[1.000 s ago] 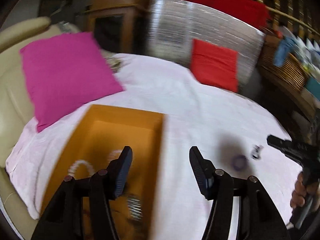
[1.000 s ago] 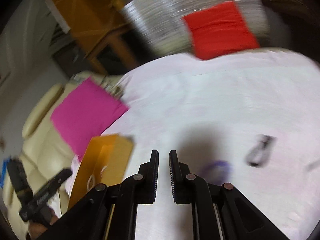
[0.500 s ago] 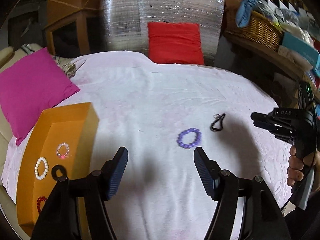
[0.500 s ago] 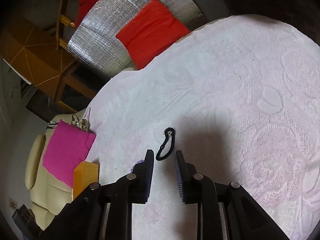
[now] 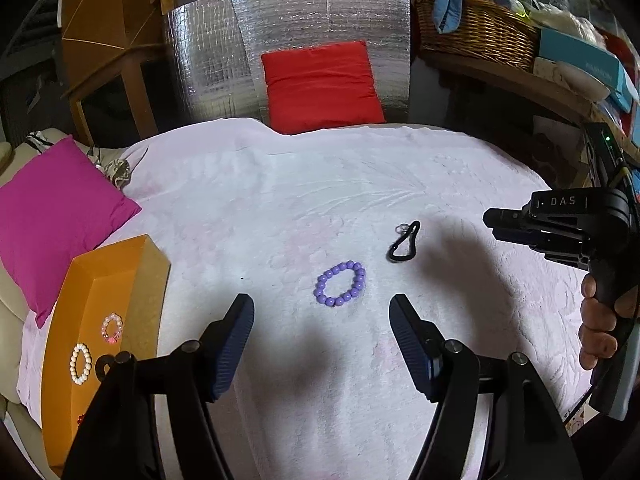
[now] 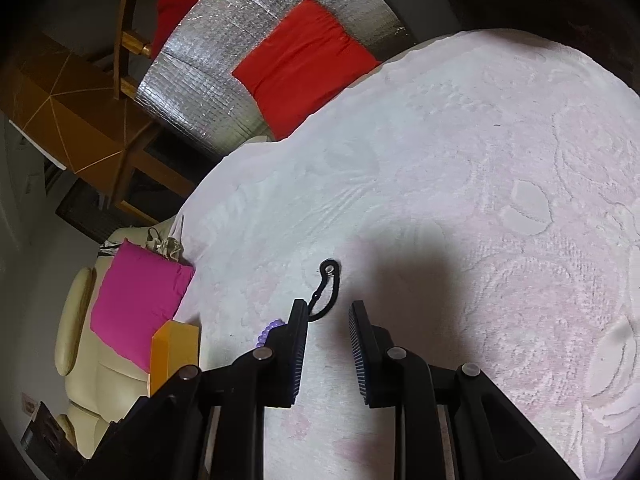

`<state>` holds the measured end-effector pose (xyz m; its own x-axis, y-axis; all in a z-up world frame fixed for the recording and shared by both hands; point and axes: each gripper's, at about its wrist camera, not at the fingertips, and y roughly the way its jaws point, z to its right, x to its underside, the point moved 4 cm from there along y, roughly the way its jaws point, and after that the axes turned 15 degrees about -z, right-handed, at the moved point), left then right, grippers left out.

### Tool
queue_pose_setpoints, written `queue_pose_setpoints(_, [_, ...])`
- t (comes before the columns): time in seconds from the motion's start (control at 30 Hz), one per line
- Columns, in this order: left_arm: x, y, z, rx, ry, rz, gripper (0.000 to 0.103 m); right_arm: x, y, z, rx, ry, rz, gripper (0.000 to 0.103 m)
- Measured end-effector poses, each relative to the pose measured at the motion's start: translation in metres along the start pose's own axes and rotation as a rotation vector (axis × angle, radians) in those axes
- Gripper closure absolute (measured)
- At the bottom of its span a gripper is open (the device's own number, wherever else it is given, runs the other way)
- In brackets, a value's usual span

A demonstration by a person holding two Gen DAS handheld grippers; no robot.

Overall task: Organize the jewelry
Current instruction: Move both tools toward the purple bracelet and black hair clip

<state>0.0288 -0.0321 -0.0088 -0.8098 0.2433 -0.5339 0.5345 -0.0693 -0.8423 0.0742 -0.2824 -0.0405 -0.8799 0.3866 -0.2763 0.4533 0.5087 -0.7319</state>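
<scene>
Just ahead of the half-parted, empty right gripper (image 6: pixel 328 312): black clasp (image 6: pixel 326 292) (purple bracelet (image 5: pixel 341 284) beside).

Bracelet (image 5: pixel 341 284) on bedspread (image 5: pixel 280 208), box (image 5: pixel 108 280) leftward

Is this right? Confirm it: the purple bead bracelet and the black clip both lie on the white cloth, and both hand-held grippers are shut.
Not quite. The purple bead bracelet and the black clip do lie on the white cloth, but both are open: the left wrist view shows the left hand-held gripper spread wide, and the right wrist view shows the right hand-held gripper parted near the clip.
</scene>
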Motion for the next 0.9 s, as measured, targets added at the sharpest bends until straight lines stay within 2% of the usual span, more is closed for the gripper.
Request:
queue_pose_setpoints(0.37, [0.002, 0.011, -0.001, -0.004, -0.011, -0.020, 0.032, 0.001, 0.007, -0.007, 0.003, -0.011, -0.016, 0.078])
queue_pose_setpoints(0.7, [0.018, 0.040, -0.016, -0.026, -0.049, -0.094, 0.032, 0.005, 0.023, -0.006, 0.040, -0.005, -0.072, 0.078])
queue_pose_setpoints(0.9, [0.020, 0.045, -0.020, -0.039, -0.051, -0.100, 0.032, 0.006, 0.027, -0.003, 0.052, 0.004, -0.086, 0.078])
